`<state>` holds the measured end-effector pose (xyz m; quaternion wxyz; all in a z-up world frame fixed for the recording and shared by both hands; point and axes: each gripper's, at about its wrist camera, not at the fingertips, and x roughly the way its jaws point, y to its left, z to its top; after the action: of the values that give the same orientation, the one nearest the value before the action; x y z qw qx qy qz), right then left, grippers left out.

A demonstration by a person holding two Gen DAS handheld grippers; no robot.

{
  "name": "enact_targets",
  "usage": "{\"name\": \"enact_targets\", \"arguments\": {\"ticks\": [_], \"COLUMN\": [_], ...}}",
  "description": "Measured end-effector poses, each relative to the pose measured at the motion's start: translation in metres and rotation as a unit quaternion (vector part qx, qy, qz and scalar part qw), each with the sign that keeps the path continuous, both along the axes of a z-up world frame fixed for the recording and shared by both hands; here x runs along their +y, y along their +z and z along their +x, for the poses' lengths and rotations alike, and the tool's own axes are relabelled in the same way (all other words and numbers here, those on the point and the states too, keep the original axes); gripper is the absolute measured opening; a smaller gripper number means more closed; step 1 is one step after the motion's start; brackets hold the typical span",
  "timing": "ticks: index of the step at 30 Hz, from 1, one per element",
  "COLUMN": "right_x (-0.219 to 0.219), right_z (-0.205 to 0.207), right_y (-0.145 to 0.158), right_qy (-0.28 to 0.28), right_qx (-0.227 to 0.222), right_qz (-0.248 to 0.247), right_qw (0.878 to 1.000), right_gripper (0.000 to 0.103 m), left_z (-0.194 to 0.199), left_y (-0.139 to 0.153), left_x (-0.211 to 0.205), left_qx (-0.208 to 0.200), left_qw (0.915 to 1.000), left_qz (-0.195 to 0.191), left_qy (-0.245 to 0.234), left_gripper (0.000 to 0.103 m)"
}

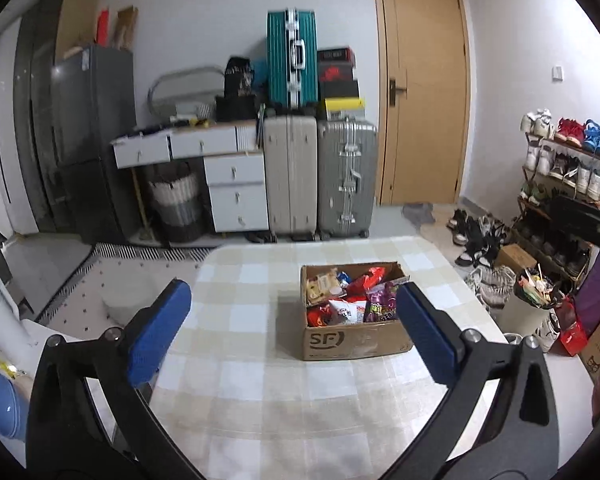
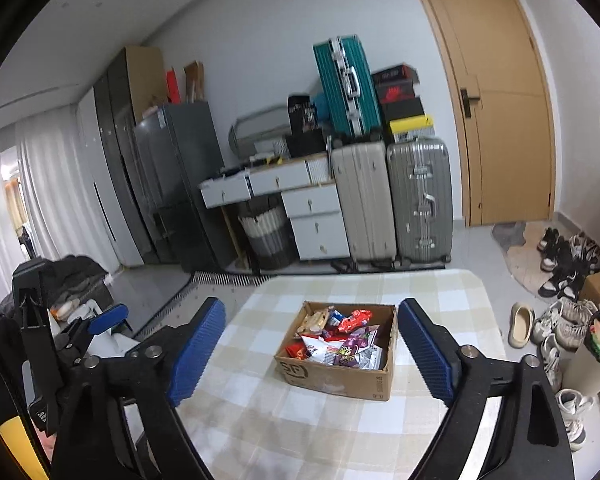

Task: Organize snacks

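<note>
A brown cardboard box [image 1: 354,342] marked SF stands on the checked tablecloth [image 1: 236,380]. It holds several snack packets [image 1: 352,298], red, purple and white. It also shows in the right wrist view [image 2: 332,380], with the snacks [image 2: 340,340] inside. My left gripper [image 1: 294,330] is open and empty, held above the table short of the box. My right gripper [image 2: 312,350] is open and empty, also short of the box. The left gripper shows at the left edge of the right wrist view [image 2: 100,322].
The table [image 2: 440,292] ends near a row of suitcases [image 1: 320,176] and a white drawer unit [image 1: 236,188]. Shoes [image 1: 476,236] and a shoe rack [image 1: 568,160] stand at the right, by a bin [image 1: 530,304]. A wooden door [image 1: 424,88] is behind.
</note>
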<state>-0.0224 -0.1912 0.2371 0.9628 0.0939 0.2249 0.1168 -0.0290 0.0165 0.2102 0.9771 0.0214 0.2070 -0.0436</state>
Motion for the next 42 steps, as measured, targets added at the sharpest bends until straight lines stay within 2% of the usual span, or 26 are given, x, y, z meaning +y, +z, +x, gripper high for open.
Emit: {"name": "enact_targets", "arguments": {"ticks": [7, 11, 16, 21, 27, 33, 38, 42], "right_x": [-0.019, -0.027, -0.037, -0.045, -0.039, -0.023, -0.012, -0.013], "right_z": [-0.071, -0.099, -0.112, -0.108, -0.078, -0.039, -0.008, 0.014], "right_y": [-0.010, -0.031, -0.064, -0.102, -0.139, -0.160, -0.174, -0.192], "right_qy": [-0.024, -0.026, -0.035, -0.041, -0.033, -0.023, -0.028, -0.030], "right_qx": [-0.045, -0.052, -0.046, -0.039, -0.012, -0.007, -0.016, -0.005], "right_qz": [0.019, 0.013, 0.006, 0.021, 0.020, 0.008, -0.011, -0.014], "right_qw": [0.999, 0.998, 0.998, 0.998, 0.999, 1.000, 0.999, 0.999], "right_gripper": [0.102, 0.102, 0.102, 0.102, 0.102, 0.102, 0.102, 0.102], "left_z": [-0.060, -0.083, -0.096, -0.069, -0.036, 0.014, 0.057, 0.083], "left_y": [-0.013, -0.030, -0.060, -0.093, -0.141, -0.168, -0.187, -0.208], "left_x": [0.029, 0.049, 0.074, 0.084, 0.090, 0.080, 0.068, 0.069], "left_qx": [-0.012, -0.016, -0.007, 0.007, 0.020, 0.037, 0.036, 0.062], "left_qw": [0.9998, 0.9996, 0.9992, 0.9989, 0.9981, 0.9972, 0.9986, 0.9963], "left_qz": [0.005, -0.003, -0.022, -0.028, -0.043, -0.052, -0.012, -0.036], "left_qy": [0.014, 0.022, 0.033, 0.038, 0.040, 0.040, 0.038, 0.046], "left_gripper": [0.102, 0.102, 0.102, 0.102, 0.102, 0.102, 0.102, 0.102]}}
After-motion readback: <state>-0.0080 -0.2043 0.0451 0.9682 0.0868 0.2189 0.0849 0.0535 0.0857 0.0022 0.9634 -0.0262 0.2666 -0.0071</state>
